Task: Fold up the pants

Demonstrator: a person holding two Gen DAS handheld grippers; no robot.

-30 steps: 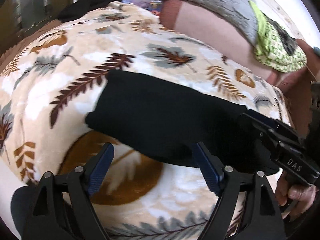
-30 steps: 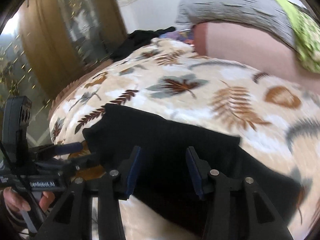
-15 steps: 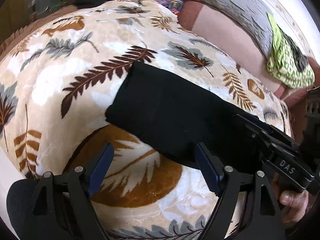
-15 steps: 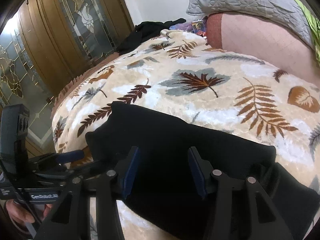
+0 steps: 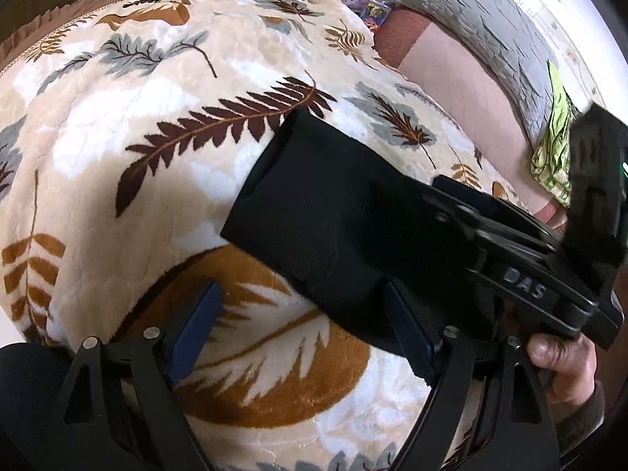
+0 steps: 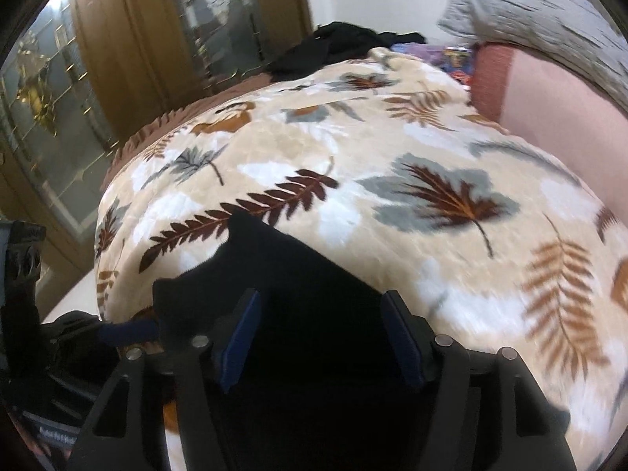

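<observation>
Black fabric fills the space under your right gripper: the pants lie folded into a thick dark strip on the leaf-print blanket, and the blue pads hang over them without pinching. Those jaws have just been opening, wider than half a second back, with cloth below them and nothing clamped. Reads as a release after laying a fold, so that fold looks set.

Your left gripper is spread wide too. Its right pad sits at the near edge of the pants; the left pad is over bare blanket. No grip there. Since a second ago this view has swung, so the strip now runs diagonally with its open end pointing up-left toward the brown fern leaf.

The other tool crosses the right of the left wrist view, resting over the far end of the strip, with your hand on its handle.

Farther off: a pink cushion, a grey quilted pillow, a green patterned cloth, a dark pile at the far bed edge, and glass-panelled wooden doors.

Judgement: the bundle is still long, so one more fold across its length seems left. Both tools are free to regrip.
</observation>
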